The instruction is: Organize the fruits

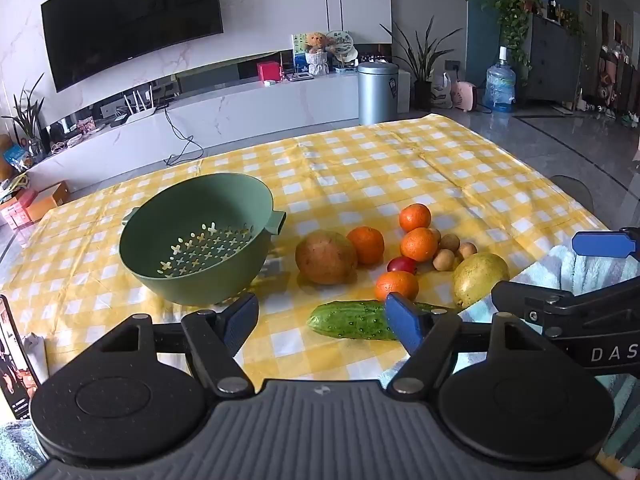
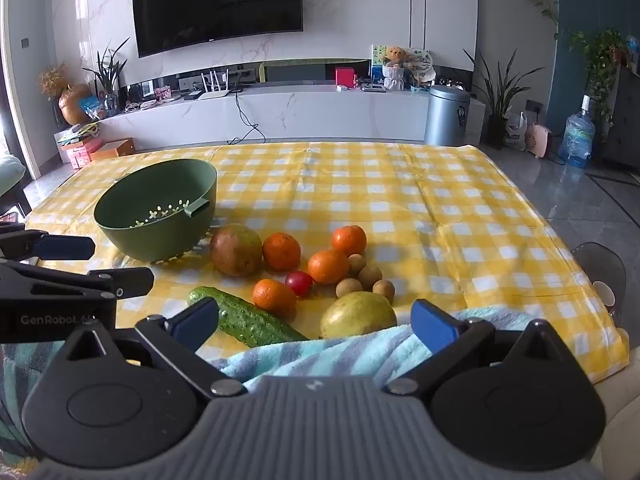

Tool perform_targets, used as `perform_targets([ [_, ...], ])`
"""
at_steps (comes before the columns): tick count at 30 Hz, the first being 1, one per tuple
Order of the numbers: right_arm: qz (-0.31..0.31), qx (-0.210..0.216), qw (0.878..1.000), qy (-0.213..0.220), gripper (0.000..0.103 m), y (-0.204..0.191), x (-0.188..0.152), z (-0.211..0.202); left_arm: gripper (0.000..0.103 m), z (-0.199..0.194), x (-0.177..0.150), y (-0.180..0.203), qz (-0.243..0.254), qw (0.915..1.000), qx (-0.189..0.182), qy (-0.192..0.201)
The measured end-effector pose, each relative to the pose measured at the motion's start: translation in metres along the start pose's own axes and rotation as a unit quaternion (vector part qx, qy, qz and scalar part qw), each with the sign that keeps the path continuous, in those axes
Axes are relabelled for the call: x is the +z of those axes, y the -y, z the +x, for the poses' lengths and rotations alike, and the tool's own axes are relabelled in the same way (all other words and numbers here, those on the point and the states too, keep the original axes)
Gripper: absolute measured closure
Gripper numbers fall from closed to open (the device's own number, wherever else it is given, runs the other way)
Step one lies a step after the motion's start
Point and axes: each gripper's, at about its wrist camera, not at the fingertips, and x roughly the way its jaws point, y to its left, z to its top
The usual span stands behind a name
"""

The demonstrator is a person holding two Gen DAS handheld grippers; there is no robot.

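the green colander (image 1: 198,240) sits at the left of the yellow checked tabletop (image 1: 400,168), upright and holding nothing, so as far as can be judged the sorting has not begun. just right of it lies a brownish round fruit (image 1: 326,257), with an orange (image 1: 366,245) touching its far side. further right the rest are bunched together — three more oranges (image 1: 418,244), a small red fruit (image 1: 402,265), a few small tan fruits (image 1: 450,250) and a yellow-green pear-like fruit (image 1: 480,278). a cucumber (image 1: 352,319) lies nearest, in front of the pile, beside a pale blue towel (image 2: 340,350). the left gripper (image 1: 326,318) hangs above the near edge, jaws spread wide with nothing between them; the right gripper (image 2: 316,320) is likewise spread and empty over the towel. every piece is left to move — likely into the colander.
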Motion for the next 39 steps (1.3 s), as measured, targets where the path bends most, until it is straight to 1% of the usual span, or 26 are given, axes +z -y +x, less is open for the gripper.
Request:
perform_targets([
  [7,0.002,-0.001,1.0,-0.005,0.004,0.003,0.0,0.002,0.017,0.0,0.0,0.001,0.004,1.0,0.004,-0.002],
  [11,0.004,-0.004,1.0,-0.005,0.004,-0.003,-0.004,0.002,0.017,-0.002,-0.001,0.005,0.005,1.0,0.006,-0.002],
  [15,0.011,0.001,1.0,-0.009,0.004,0.005,0.0,0.001,0.017,-0.002,-0.002,0.004,0.002,1.0,0.005,-0.004],
  [26,0.014,0.001,1.0,-0.011,0.004,0.006,-0.001,0.0,0.017,0.0,-0.003,0.007,0.003,1.0,0.007,-0.006],
  [39,0.016,0.0,1.0,-0.016,0.004,0.007,-0.001,0.001,0.017,-0.002,-0.007,0.007,0.007,0.9999,0.001,-0.011],
])
